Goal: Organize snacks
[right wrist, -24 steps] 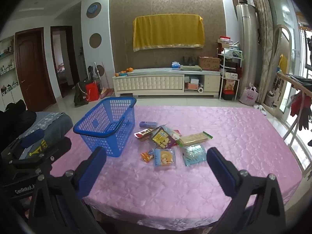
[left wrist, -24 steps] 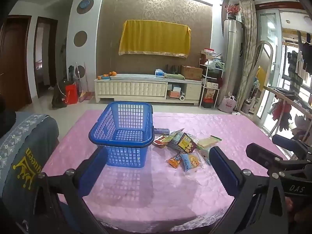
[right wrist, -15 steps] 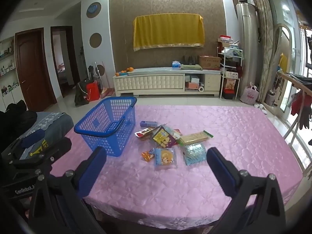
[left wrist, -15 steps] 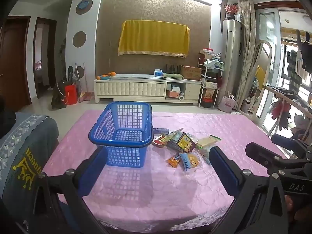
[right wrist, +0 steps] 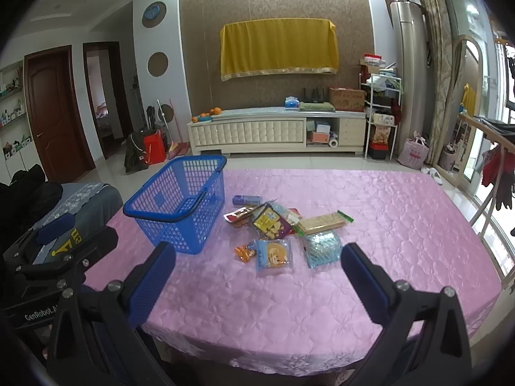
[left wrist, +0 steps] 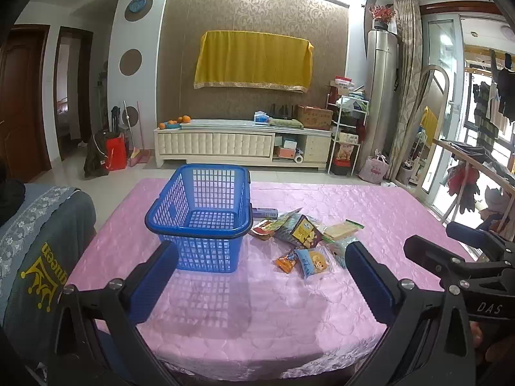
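Both grippers [left wrist: 257,276] [right wrist: 257,273] wide open; basket [left wrist: 206,212] upright, long axis front-to-back.

A home living room: TV cabinet [right wrist: 276,132], draped yellow cloth [right wrist: 278,48].

The blue basket [right wrist: 180,206] is lattice plastic. A shiny, quilted pink satin cloth [right wrist: 386,225] covers the table. The snack packets [right wrist: 273,225] are glossy, crinkled film wrappers.

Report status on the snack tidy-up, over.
Left gripper and right gripper: jaws open, empty. Basket empty; snacks loose beside it. Nothing in the way.
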